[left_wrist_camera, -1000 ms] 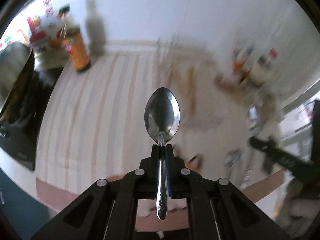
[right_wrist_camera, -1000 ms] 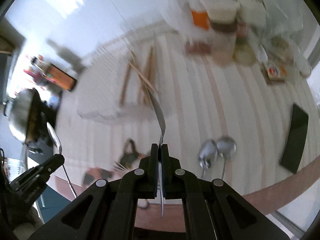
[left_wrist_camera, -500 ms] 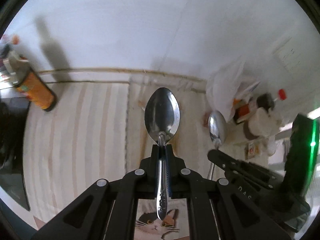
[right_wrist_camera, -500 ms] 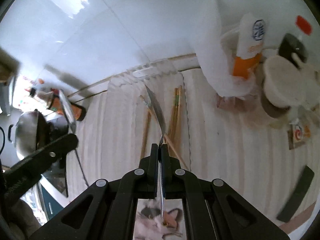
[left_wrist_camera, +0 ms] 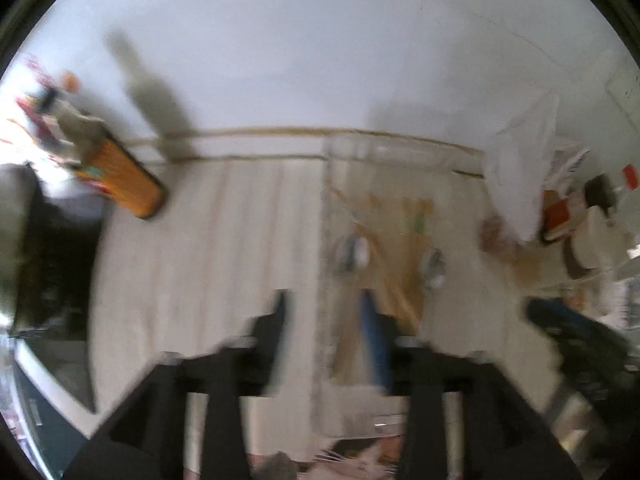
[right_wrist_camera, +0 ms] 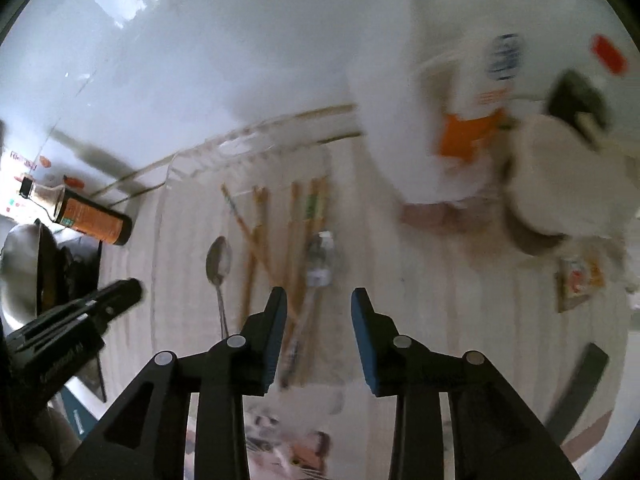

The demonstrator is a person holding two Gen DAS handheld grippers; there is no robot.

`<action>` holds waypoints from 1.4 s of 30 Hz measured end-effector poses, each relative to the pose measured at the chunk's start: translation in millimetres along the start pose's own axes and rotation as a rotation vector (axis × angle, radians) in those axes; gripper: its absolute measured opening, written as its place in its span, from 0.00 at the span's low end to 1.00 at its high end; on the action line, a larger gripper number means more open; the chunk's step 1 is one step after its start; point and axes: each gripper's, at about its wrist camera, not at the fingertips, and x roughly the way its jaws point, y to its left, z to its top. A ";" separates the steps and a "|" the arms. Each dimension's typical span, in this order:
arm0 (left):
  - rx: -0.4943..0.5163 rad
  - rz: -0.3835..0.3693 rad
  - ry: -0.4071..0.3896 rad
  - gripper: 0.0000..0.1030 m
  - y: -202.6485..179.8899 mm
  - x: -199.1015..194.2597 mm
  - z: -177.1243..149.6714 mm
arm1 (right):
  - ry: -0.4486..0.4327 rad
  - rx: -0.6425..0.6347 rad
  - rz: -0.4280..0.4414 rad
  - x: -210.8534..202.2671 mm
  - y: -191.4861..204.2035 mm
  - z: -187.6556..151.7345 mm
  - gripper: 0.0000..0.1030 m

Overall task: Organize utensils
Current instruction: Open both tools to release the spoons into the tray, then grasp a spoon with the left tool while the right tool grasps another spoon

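Right wrist: orange bottle [right_wrist_camera: 94, 220] label print blurred, unreadable

Two wrist fisheyes, each above its own fingers, angled steeply down at the striped table, close, both sharing the clear tray [left_wrist_camera: 400, 152] [right_wrist_camera: 240, 140], chopsticks [right_wrist_camera: 256, 236], wall

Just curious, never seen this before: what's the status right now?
Both tools, left and right, opening, nothing gripped. Two spoons lie in clear tray beside chopsticks. Nothing in the way.
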 end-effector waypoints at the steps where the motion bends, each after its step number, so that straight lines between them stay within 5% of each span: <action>1: -0.005 0.040 -0.053 0.65 1.0 -10.0 -8.4 | -0.026 0.012 -0.016 -11.0 -9.7 -7.3 0.40; 4: -0.007 0.094 -0.150 0.84 1.8 -26.6 -29.4 | -0.097 0.045 -0.044 -39.0 -41.4 -34.5 0.52; 6: -0.009 0.066 -0.173 1.00 1.4 -31.5 -48.6 | -0.123 0.057 -0.070 -49.1 -58.5 -52.1 0.59; 9: 0.019 0.057 -0.144 1.00 -5.1 -24.1 -76.0 | -0.093 0.108 -0.099 -53.4 -95.1 -89.0 0.59; 14: 0.044 0.145 -0.065 1.00 -20.8 8.2 -120.4 | 0.074 0.192 -0.083 -12.8 -136.8 -160.5 0.59; 21: 0.096 0.239 0.043 1.00 -43.8 41.9 -165.4 | 0.185 0.169 -0.052 45.4 -135.1 -199.3 0.35; 25: 0.138 0.226 0.080 1.00 -64.9 44.1 -176.5 | 0.165 0.105 -0.090 50.6 -126.7 -203.0 0.05; 33: 0.280 0.026 0.175 1.00 -147.9 55.3 -208.6 | 0.167 0.203 -0.153 27.6 -185.5 -222.0 0.04; 37: 0.327 -0.047 0.221 0.89 -185.0 69.1 -215.0 | 0.169 0.248 -0.151 19.4 -208.3 -229.4 0.05; 42: 0.336 -0.102 0.241 0.32 -203.7 78.9 -216.6 | 0.166 0.273 -0.134 15.1 -217.2 -234.0 0.05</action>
